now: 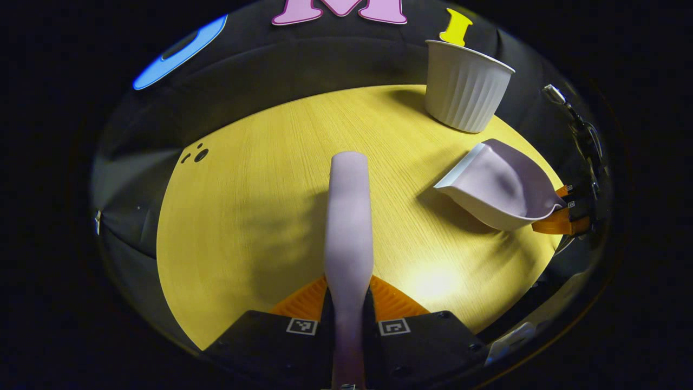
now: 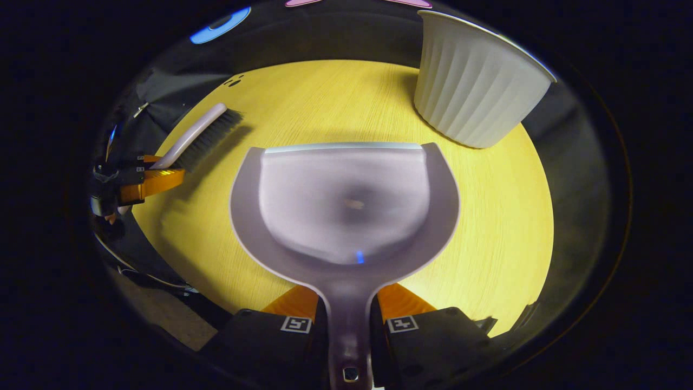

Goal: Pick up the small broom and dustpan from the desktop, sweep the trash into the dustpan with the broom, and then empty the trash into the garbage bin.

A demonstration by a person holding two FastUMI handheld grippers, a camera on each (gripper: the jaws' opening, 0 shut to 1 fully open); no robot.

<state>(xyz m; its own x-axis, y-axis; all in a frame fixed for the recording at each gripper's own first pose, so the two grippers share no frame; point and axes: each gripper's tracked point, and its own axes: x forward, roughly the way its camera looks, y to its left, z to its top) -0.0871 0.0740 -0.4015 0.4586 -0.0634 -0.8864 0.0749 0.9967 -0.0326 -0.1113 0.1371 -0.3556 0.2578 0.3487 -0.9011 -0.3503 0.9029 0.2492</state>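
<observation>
dustpan (image 2: pixel 346 206) held over table (image 2: pixel 503 216); bin (image 2: pixel 476 92) just beyond

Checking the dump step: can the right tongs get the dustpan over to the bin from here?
Probably yes. The right tongs are shut on the dustpan handle, and the white ribbed bin stands open-topped just ahead and right. Bare tabletop lies between; the broom sits off to the left.

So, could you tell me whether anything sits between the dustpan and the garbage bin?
Nothing visible does. The dustpan, held by the right gripper, faces bare tabletop up to the bin ahead on its right.
</observation>
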